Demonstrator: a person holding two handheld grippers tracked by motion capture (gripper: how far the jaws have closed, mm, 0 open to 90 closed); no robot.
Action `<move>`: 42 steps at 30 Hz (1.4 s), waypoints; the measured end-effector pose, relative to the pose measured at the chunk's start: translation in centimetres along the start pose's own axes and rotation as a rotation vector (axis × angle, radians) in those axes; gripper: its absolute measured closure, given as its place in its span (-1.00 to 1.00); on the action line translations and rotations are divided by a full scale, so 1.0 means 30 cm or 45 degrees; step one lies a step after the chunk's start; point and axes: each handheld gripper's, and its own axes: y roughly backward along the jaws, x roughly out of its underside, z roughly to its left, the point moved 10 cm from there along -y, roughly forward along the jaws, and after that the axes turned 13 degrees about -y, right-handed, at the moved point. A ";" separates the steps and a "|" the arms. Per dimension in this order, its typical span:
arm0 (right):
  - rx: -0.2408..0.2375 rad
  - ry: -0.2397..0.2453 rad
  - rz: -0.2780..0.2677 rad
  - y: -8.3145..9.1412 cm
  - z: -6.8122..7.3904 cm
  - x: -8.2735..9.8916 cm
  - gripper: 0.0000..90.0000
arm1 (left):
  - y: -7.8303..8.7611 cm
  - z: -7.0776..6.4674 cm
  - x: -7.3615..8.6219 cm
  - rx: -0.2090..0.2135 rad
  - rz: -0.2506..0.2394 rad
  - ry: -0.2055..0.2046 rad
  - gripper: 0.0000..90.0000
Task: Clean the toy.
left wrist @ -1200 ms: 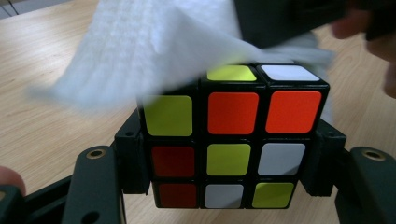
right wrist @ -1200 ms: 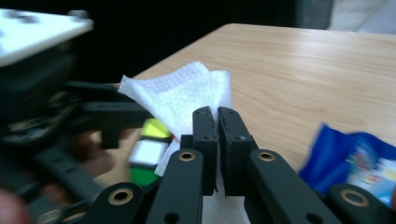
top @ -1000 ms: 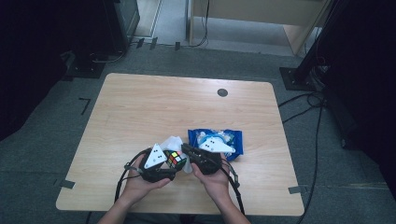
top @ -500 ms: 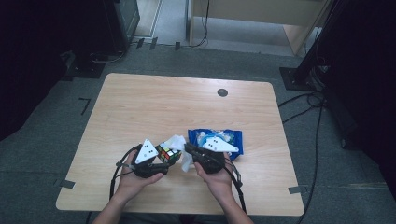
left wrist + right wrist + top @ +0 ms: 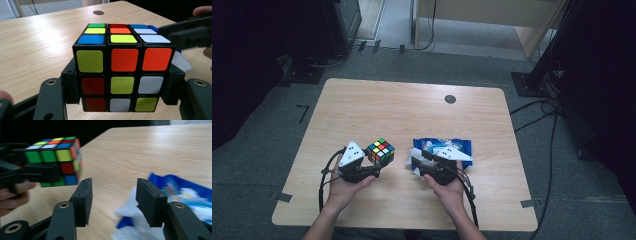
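High view: the left gripper (image 5: 379, 162) is clamped on the puzzle cube (image 5: 381, 151), held just above the tabletop (image 5: 412, 115). Near its right side, the right gripper (image 5: 416, 164) has just been opening, its jaws half apart with nothing between them, over the blue-and-white packet (image 5: 459, 146).

Pale wooden table (image 5: 412, 120) on grey carpet (image 5: 257, 165) — dark surroundings, trailing cables (image 5: 552, 150).

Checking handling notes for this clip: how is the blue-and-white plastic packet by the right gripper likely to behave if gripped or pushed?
The blue-and-white plastic packet looks crumpled and thin, so it is probably floppy and would fold rather than lift flat. Its glossy film may slip between the pads. Lying flat on the table, it should slide, not roll. The right gripper has just been opening, with nothing pressed.
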 end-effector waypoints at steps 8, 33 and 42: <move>-0.090 -0.092 -0.054 0.006 0.101 -0.039 -0.09 | -0.034 -0.065 0.008 0.046 0.028 -0.072 -0.24; -0.080 -0.126 -0.033 0.000 0.102 -0.031 0.98 | -0.047 -0.151 -0.008 0.177 -0.017 -0.115 -0.25; -0.092 -0.071 -0.044 0.009 0.121 -0.033 0.99 | -0.051 -0.157 -0.005 0.195 -0.013 -0.112 -0.25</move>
